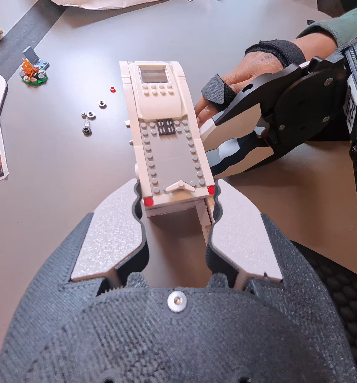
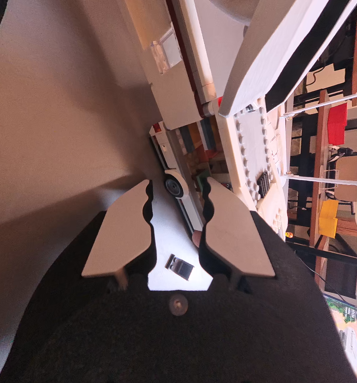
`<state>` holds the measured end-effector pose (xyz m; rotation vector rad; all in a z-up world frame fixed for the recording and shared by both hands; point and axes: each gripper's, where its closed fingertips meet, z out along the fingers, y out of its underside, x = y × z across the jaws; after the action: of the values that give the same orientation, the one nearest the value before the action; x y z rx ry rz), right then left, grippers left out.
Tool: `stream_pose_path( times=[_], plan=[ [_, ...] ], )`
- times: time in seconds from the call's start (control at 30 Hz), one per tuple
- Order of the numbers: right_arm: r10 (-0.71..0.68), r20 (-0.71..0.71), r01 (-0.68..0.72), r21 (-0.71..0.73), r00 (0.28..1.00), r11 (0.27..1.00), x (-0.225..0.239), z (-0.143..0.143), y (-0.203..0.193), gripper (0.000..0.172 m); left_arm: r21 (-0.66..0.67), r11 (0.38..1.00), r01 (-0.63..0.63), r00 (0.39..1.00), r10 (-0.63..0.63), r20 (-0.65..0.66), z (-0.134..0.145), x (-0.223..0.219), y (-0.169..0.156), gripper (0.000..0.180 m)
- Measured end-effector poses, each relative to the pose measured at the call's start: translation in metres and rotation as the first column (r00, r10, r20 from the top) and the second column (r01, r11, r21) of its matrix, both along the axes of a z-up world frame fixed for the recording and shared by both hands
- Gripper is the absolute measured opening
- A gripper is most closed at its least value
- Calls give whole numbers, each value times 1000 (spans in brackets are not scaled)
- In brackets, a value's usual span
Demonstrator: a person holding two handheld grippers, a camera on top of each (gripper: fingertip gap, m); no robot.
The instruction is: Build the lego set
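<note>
Both left fingers [image 1: 136,199] clamp the white brick van [image 1: 165,132]; only right view shows its wheel [image 2: 173,187].

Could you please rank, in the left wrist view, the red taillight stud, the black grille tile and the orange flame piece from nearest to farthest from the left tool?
1. Red taillight stud, at the white brick van's rear corner beside the left tool.
2. Black grille tile, mid-roof, farther ahead.
3. Orange flame piece, far left on the table.

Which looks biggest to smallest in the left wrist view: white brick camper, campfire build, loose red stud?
1. White brick camper, nearest the camera
2. Campfire build
3. Loose red stud
</note>
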<state>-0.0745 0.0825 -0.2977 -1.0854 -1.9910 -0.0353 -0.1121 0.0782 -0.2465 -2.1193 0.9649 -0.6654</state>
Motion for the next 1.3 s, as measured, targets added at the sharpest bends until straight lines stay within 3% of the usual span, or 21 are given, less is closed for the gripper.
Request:
stream_pose_path(
  times=[0.3, 0.47, 0.6, 0.7, 0.93, 1.17, 1.3],
  plan=[
    [21, 34, -22, 28, 999, 999, 1, 0, 0, 45, -9, 1000, 1, 1000, -1, 4, -3, 1, 0, 69],
    [33, -20, -32, 22, 999, 999, 1, 1, -1, 45, -5, 1000, 3, 1000, -3, 13, -2, 2, 1, 69],
    [28, -59, -32, -71, 998, 997, 14, 3, -9, 47, -5, 1000, 4, 1000, -4, 12, -2, 2, 1, 69],
    [-49, -124, 24, -192, 991, 981, 37, 15, -3, 46, -4, 1000, 4, 1000, -4, 10, -2, 2, 1, 69],
    [-257, -38, 217, -427, 966, 878, 97, -1, 34, 37, -1, 1000, 4, 1000, -4, 9, -2, 2, 1, 69],
    [-367, -17, 276, -627, 930, 728, 83, -6, 48, 24, 2, 1000, 4, 1000, -4, 17, -2, 2, 2, 69],
    [-417, 9, 314, -672, 909, 671, 81, -7, 51, 1, 1, 1000, 4, 1000, -4, 18, -2, 2, 2, 69]
  ],
)
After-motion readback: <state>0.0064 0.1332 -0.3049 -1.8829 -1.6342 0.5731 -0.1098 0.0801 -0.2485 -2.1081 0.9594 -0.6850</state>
